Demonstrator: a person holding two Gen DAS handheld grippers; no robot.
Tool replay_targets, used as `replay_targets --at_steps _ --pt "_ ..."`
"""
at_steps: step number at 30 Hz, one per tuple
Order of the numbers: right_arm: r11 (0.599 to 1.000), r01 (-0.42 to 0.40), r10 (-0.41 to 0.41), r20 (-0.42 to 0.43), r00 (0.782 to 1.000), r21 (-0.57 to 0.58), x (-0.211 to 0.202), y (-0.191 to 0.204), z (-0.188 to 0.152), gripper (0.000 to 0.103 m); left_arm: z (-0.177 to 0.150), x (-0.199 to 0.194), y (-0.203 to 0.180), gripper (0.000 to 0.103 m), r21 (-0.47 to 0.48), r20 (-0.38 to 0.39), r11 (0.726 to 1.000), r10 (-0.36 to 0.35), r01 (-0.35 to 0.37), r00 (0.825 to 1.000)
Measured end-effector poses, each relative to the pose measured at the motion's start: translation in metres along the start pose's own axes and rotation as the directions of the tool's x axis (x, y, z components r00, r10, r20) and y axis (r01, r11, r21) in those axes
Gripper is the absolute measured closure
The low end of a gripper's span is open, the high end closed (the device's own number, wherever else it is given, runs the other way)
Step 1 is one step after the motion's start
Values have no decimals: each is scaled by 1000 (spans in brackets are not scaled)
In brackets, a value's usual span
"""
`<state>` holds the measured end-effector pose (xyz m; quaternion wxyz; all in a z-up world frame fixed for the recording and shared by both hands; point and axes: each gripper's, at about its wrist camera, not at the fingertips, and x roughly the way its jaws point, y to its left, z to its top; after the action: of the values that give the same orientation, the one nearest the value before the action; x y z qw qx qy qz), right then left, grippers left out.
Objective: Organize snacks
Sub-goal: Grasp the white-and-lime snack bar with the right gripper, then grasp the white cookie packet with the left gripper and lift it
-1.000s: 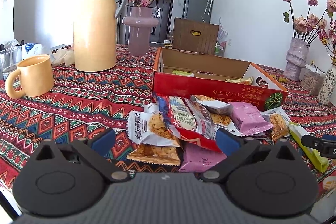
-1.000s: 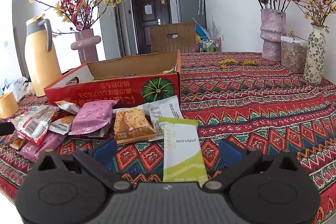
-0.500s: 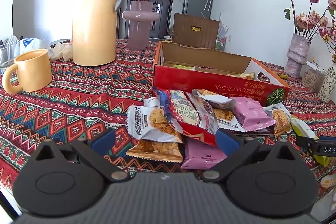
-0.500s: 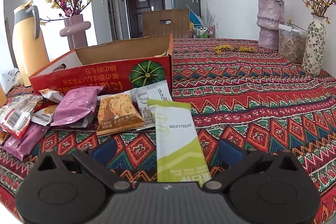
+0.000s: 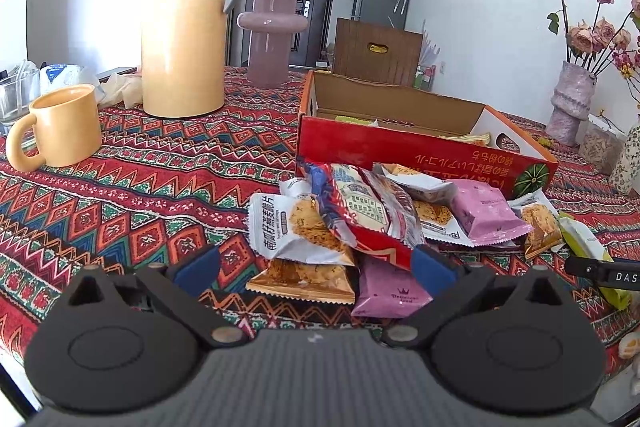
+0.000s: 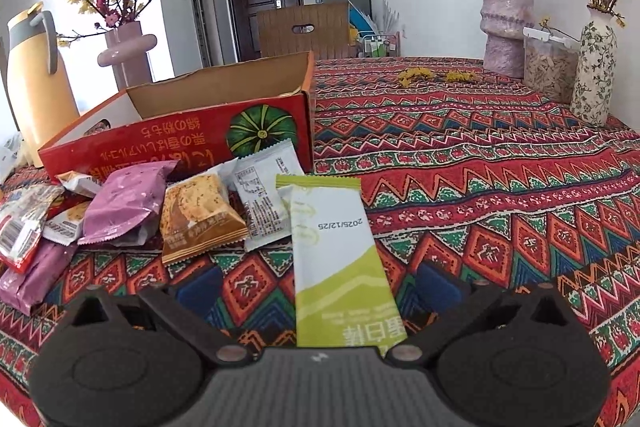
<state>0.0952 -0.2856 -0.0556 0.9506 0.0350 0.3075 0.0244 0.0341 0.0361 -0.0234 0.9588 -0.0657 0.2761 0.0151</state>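
Note:
A pile of snack packets lies on the patterned tablecloth in front of an open red cardboard box [image 5: 404, 151] [image 6: 176, 143]. My left gripper [image 5: 314, 269] is open, low over the near edge of the pile: an orange cracker packet [image 5: 302, 277], a purple packet [image 5: 390, 291] and a red packet [image 5: 368, 211] lie between its fingers. My right gripper [image 6: 320, 285] is open, straddling a long green-and-white packet [image 6: 336, 259]. Beside it lie an orange packet [image 6: 198, 215], a white packet [image 6: 262, 203] and a purple packet [image 6: 126, 203].
A yellow mug [image 5: 60, 125], a tall yellow thermos [image 5: 184, 23] and a pink vase [image 5: 272, 39] stand left of the box. Vases with dried roses [image 6: 506, 23] [image 6: 594, 67] and a jar [image 6: 550, 63] stand at the far right. The other gripper's tip [image 5: 600, 273] shows at right.
Both grippers have moved forward and lower toward the packets. The green packet now lies deeper between my right fingers. Nothing has been taken hold of.

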Motion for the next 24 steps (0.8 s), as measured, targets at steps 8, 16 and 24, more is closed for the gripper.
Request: replay_targets --at_steps 8,16,24 --pt "999 35 -35 -13 999 -25 3 6 2 0 -2 -2 3 0 -7 -5 1000 -5 5 1000" --pt "997 21 -21 -10 1000 -69 2 8 9 55 -3 -5 6 0 -9 0 1000 -2 2 1000" --pt "998 11 -11 6 1000 -70 -7 11 4 66 -3 -5 6 0 -8 -3 1000 0 0 1000"
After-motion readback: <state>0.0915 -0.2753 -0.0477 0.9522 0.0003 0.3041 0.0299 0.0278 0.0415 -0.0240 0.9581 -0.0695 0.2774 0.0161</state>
